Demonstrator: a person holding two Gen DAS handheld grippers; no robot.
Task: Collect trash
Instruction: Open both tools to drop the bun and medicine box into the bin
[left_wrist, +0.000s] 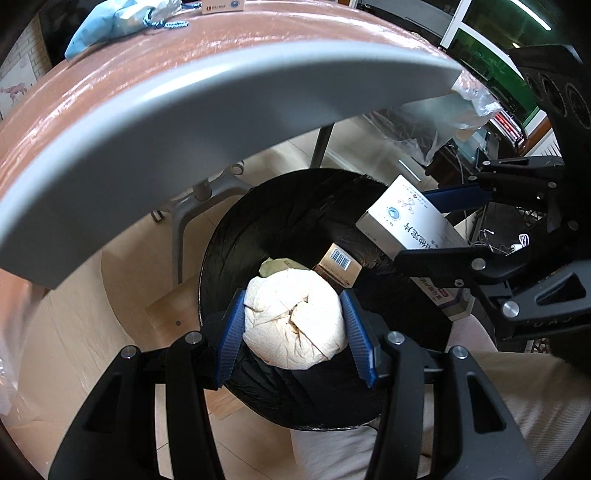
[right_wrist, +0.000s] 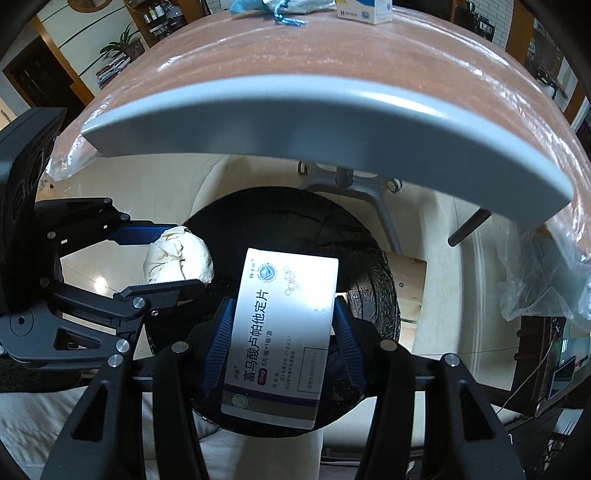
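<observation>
Left wrist: tissue wad (left_wrist: 295, 319) over bin (left_wrist: 258, 221).

left gripper (left_wrist: 295, 328): black frame, blue ribbed pads
right gripper (right_wrist: 282, 343): black frame, blue ribbed pads
paper wad (left_wrist: 295, 319): creamy white, crumpled, faint embossed texture
medicine box (right_wrist: 282, 332): white, black Chinese lettering, blue round logo, dark purple band near one end, small red tag
bin liner (left_wrist: 288, 218): glossy black, wrinkled
small carton in the bin (left_wrist: 338, 264): tan, black barcode on a white patch
table top (right_wrist: 332, 66): reddish brown under shiny clear film, pale grey edge
cloth on the table (left_wrist: 107, 22): light blue
floor (left_wrist: 81, 325): pale beige
</observation>
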